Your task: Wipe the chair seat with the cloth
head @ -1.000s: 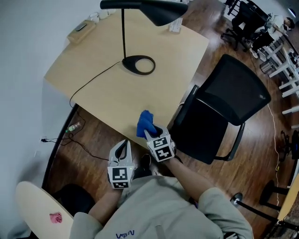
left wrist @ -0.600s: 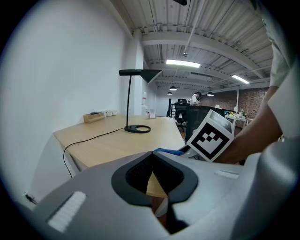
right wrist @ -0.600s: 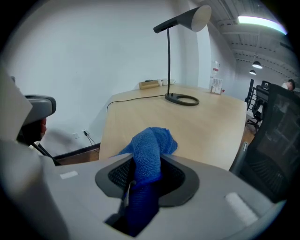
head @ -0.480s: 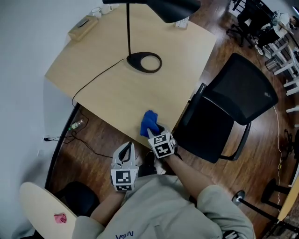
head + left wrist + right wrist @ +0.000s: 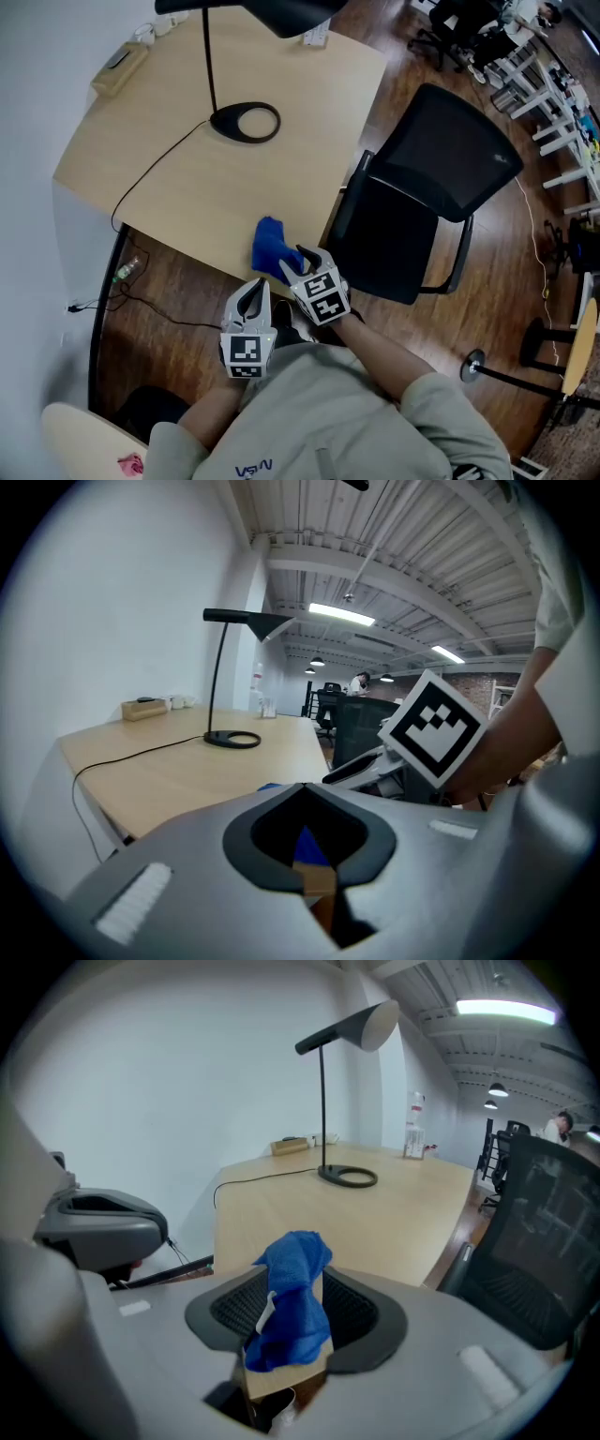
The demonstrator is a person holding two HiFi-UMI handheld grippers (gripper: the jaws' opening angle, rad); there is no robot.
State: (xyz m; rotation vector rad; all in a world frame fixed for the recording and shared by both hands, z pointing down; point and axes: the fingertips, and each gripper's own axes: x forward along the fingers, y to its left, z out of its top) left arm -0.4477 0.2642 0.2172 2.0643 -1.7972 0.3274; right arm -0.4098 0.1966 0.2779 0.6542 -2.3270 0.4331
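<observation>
The blue cloth (image 5: 270, 246) sits bunched up at the near edge of the table (image 5: 187, 178), by the corner closest to the chair seat (image 5: 389, 239). The right gripper (image 5: 298, 259) has just been opening its jaws. They're spread with the cloth between them, not pinched as far as I can see. The left gripper (image 5: 256, 292) has its jaws pressed together, empty. The cloth looks soft, light and floppy, so I'd grab the raised bunch. No containers in play.

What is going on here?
A person holds a claw in each hand. The right claw is at the blue cloth on the desk edge; its jaws have just been opening, with the cloth between them, unpinched. The left claw is shut and empty. The chair seat beside has no cloth on it.
</observation>
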